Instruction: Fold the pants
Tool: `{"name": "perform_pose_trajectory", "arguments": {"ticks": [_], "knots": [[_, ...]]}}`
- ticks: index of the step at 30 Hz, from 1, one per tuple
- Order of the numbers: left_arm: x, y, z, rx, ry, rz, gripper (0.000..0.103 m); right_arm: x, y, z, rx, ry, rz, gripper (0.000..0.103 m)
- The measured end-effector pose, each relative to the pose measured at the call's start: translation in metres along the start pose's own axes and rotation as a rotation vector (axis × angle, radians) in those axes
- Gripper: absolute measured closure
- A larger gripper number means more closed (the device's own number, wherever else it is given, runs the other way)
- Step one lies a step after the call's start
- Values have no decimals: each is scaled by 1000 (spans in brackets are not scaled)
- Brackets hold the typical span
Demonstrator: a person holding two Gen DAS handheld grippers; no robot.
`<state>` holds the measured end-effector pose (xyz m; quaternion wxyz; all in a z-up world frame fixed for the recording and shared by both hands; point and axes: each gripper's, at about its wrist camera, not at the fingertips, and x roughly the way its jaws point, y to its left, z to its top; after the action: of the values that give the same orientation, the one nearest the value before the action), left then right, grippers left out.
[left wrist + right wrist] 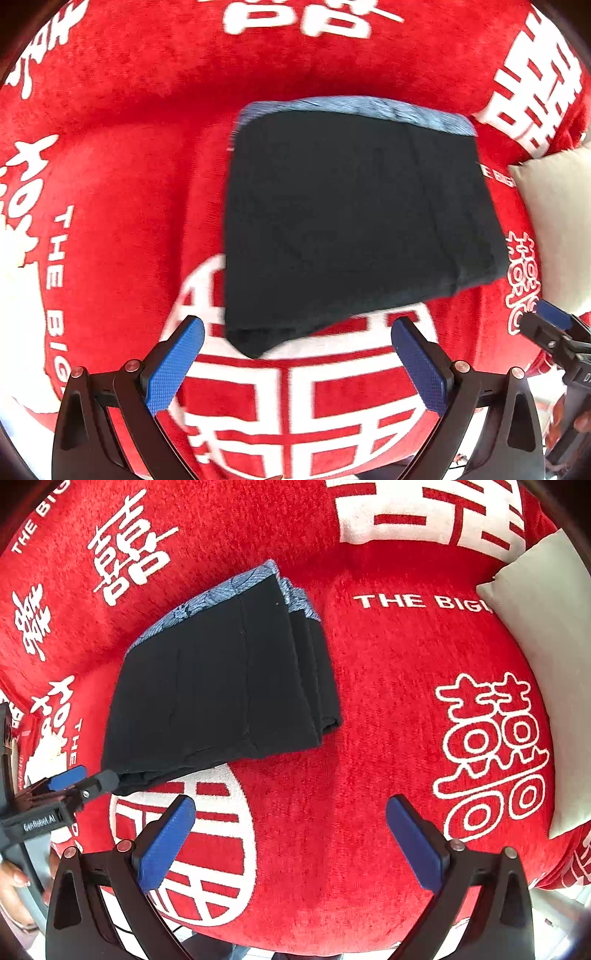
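In the left wrist view, the left gripper (297,343) points down at the red blanket (122,155), its blue pads spread wide with nothing between them. The folded pants (354,225) lie just above the fingertips, filling the centre and right of the frame; the bundle's near corner dips between the two pads without touching either. The blue patterned edge runs along its top side. The right gripper (550,325) pokes in at the lower right, off the bundle's right corner.

In the right wrist view, the right gripper (290,818) also stands fully apart and empty over bare blanket. The pants (218,686) sit up and to the left, long axis slanting from lower left to upper right, stacked edges facing right. The left gripper (79,781) sits at the bundle's lower left corner, seemingly nearer it. A pale cushion (546,635) lies at the right.
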<state>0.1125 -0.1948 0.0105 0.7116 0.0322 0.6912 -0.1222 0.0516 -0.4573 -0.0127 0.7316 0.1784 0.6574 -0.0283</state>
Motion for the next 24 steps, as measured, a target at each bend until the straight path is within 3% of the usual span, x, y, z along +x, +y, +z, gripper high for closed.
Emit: {"name": "perform_pose_trajectory", "arguments": {"ticks": [6,14,24], "knots": [[5,34,28,-44,-5,21,2,-5,-23,17,17,-22,10,0],[32,48,58,-67,21,-25,2,19,-63,68,70,15,158,0],[62,69,84,-57,42,-206,2,75,-63,115,34,96,395,0]]}}
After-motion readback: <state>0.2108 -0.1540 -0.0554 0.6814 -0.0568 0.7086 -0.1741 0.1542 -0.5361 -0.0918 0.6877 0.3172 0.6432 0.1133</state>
